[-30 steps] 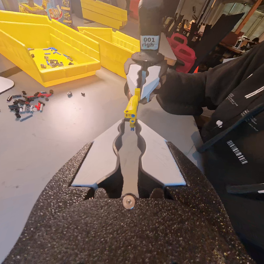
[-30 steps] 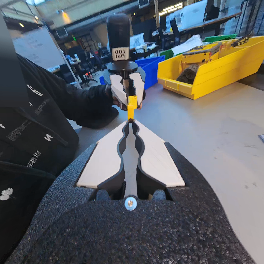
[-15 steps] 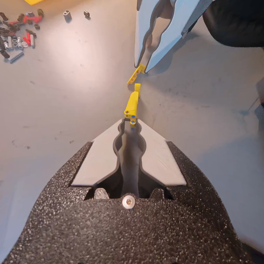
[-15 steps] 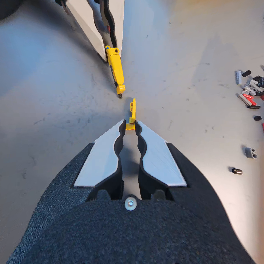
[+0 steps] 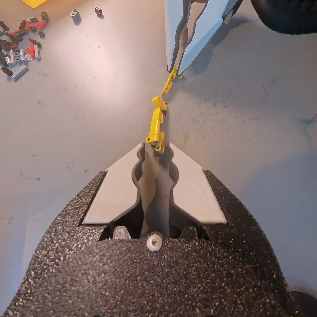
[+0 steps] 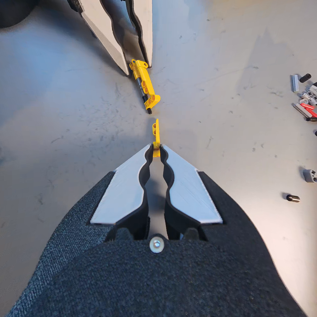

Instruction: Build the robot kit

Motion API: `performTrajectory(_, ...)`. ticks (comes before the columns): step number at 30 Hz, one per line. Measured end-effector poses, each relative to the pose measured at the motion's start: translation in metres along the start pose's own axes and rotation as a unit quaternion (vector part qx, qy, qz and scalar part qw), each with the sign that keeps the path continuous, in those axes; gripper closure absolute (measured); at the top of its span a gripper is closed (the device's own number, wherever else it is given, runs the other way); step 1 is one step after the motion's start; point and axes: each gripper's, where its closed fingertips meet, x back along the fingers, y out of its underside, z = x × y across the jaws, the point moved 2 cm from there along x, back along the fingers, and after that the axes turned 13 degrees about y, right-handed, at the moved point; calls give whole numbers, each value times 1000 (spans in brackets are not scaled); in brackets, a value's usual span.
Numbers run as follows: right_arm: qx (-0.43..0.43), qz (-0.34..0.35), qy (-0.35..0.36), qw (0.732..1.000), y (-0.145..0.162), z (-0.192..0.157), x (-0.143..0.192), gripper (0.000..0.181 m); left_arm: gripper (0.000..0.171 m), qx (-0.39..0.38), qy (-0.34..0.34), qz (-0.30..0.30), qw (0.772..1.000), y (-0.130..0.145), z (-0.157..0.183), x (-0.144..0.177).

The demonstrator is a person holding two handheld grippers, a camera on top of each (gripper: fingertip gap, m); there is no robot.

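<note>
My left gripper (image 5: 156, 145) is open, and a long yellow beam assembly (image 5: 156, 123) with a black axle lies on the grey table (image 5: 68, 120), its near end between my fingertips. The right wrist view shows the same assembly (image 6: 145, 84) lying loose between the left gripper's (image 6: 138, 69) spread tips. My right gripper (image 6: 156, 145) is shut on a small yellow angled beam (image 6: 156, 130), held low over the table and pointing at the assembly's free end across a short gap. The left wrist view also shows the right gripper (image 5: 174, 72) pinching that beam (image 5: 168, 84).
A pile of small black, red and grey parts (image 5: 18, 48) lies at the far left, with a grey connector (image 5: 75, 15) nearby. In the right wrist view, loose parts (image 6: 307, 103), a grey connector (image 6: 309, 175) and a black pin (image 6: 293, 198) lie to the right. The left gripper's tips are roughly 10 centimetres from the right gripper's. Measured from the fingertips, the black pin (image 6: 293, 198) is 15 centimetres or so from the right gripper and 25 centimetres from the left. It turns up in the left wrist view (image 5: 98, 10) as well.
A second ago both grippers held the joined yellow pieces up in the air. They came down to the table and the pieces parted. Now the left jaws have opened and the assembly lies loose.
</note>
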Motion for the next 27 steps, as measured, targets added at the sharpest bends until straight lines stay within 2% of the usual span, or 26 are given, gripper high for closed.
performTrajectory(8, -14, 11, -3, 1000, -3, 2, -1, 174, 146, 17, 15, 12, 1000, -9, 0, -8)
performTrajectory(10, -23, 8, -9, 1000, -4, 1, -2, 174, 151, -5, -1, -3, 1000, -10, -1, -13)
performTrajectory(16, -36, -10, -34, 999, -4, -5, -2, 174, 152, -153, -46, -35, 987, -19, 13, -20)
performTrajectory(22, -1, -17, -39, 999, -11, -15, -8, 174, 152, -195, -65, -52, 977, -20, 18, -26)
performTrajectory(25, 7, -16, -45, 999, -10, -15, -7, 160, 152, -198, -70, -53, 976, -20, 18, -26)
performTrajectory(27, 8, -2, -52, 999, -9, -11, 0, 158, 152, -199, -72, -53, 976, -20, 18, -26)
